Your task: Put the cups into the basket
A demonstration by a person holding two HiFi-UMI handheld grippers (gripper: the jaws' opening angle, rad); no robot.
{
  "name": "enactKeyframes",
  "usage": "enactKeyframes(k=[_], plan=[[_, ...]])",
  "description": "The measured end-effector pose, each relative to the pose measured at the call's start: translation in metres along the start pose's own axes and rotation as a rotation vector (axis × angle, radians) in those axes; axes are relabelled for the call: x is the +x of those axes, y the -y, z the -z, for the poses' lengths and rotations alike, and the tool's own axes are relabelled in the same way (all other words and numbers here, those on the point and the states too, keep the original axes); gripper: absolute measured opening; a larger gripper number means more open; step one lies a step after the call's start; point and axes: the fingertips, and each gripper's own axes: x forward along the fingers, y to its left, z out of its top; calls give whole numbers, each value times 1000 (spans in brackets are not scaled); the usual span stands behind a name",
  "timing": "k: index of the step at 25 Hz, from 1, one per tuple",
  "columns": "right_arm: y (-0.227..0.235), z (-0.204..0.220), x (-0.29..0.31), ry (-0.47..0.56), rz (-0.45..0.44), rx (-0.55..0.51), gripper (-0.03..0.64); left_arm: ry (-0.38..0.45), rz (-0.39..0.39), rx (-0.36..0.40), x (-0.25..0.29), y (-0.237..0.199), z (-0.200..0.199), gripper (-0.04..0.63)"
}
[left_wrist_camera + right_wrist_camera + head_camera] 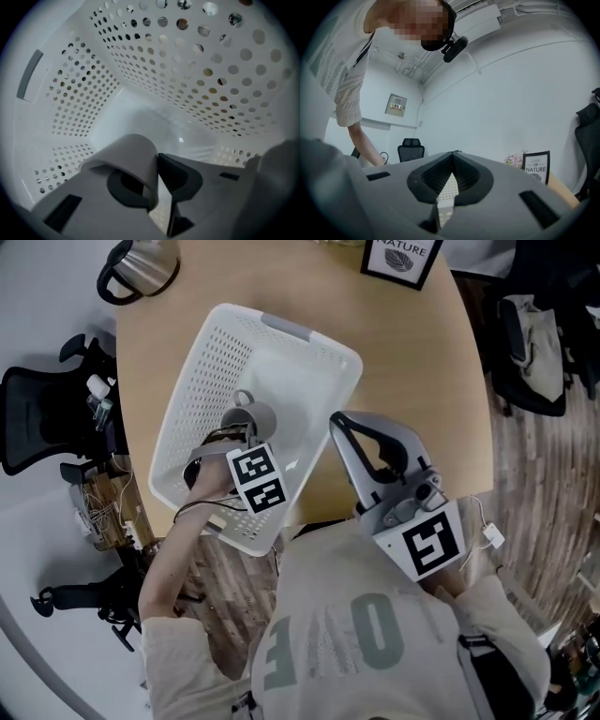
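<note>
- Round wooden table (412, 362), light tan top.
- Plank floor (530, 484), wood-look, right of the table; pale grey surface (37, 324) to its left.
- Black office chair (47, 418) near the table's left edge.
- White wall (511, 93), plain, evenly lit; small wall panel (395, 104) mounted on it.
- Framed print (401, 259) reading "NATURE" stands at the table's far edge.

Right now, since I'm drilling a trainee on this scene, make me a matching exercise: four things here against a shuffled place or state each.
1 cup
2 right gripper
3 framed print
4 basket

a at the far edge of the table
b jaws together, empty
c white, perforated walls
d clamped by the left gripper, inside the basket

Pairs: 1-d, 2-b, 3-a, 4-c
</note>
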Motion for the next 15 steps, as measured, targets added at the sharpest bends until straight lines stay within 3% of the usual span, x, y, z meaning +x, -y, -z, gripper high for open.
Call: enactKeyframes(k=[6, 15], plan=[[21, 3, -1, -3, 47, 2, -2, -41, 36, 36, 16, 4, 3, 75], [30, 3, -3, 0, 63, 2, -2, -43, -19, 49, 14, -6, 0, 96]])
